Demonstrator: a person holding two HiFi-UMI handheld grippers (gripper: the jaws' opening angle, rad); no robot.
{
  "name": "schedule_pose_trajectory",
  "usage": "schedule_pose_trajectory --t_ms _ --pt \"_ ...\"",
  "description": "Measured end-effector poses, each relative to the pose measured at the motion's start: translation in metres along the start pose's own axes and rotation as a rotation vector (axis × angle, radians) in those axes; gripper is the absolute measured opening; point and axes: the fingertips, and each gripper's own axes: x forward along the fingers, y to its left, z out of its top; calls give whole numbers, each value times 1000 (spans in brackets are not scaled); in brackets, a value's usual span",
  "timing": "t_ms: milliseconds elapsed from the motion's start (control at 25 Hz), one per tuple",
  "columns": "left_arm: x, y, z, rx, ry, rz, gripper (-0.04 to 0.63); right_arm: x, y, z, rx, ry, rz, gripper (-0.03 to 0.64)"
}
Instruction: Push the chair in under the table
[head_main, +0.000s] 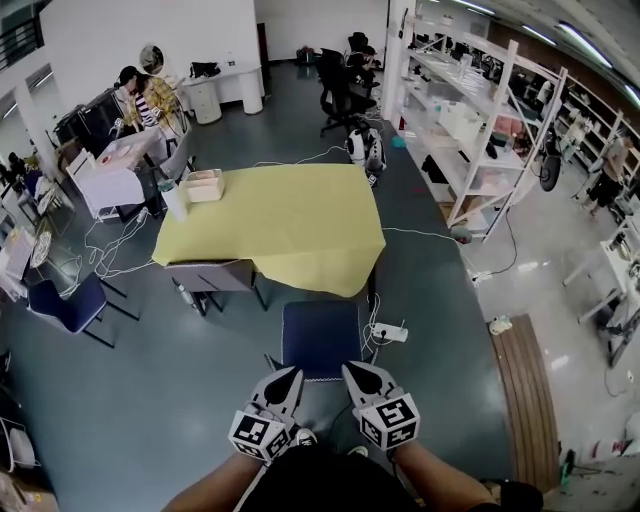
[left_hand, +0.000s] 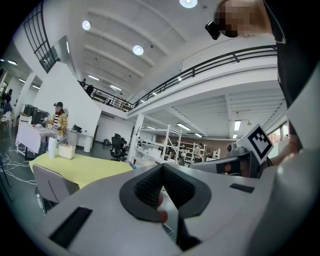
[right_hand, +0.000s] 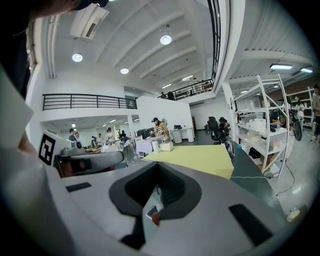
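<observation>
A dark blue chair (head_main: 320, 338) stands at the near edge of the table (head_main: 270, 225), which is covered with a yellow cloth. Its seat is partly under the hanging cloth. Both grippers are low in the head view, side by side, pointing at the chair's near side. My left gripper (head_main: 291, 376) is shut with nothing between its pads, and so is my right gripper (head_main: 356, 372). Whether their tips touch the chair I cannot tell. In the left gripper view the shut left gripper (left_hand: 161, 186) faces the yellow table (left_hand: 80, 167). The right gripper (right_hand: 157, 192) faces the table (right_hand: 200, 157).
A grey chair (head_main: 215, 275) sits at the table's left corner and a blue one (head_main: 70, 303) further left. A white box (head_main: 205, 185) stands on the table. A power strip (head_main: 390, 332) and cables lie right of the chair. Shelving (head_main: 480, 130) and a wooden bench (head_main: 525, 400) are on the right.
</observation>
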Motion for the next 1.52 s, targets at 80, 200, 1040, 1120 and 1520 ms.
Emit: schedule_pose_trajectory --t_ms 80,200,1040,1120,1520 --pt "0 6 1 9 -3 -15 9 6 6 2 -10 -16 -8 14" --pt "1 14 3 16 -11 -42 9 15 12 4 -3 -32 -23 14" --pt "24 13 12 16 -32 -54 9 30 0 19 -1 -64 31 14" --pt "29 21 12 5 -37 -26 9 34 -6 21 5 -65 42 14" --pt "43 44 -12 -24 3 31 9 56 -28 -5 -40 14 43 14"
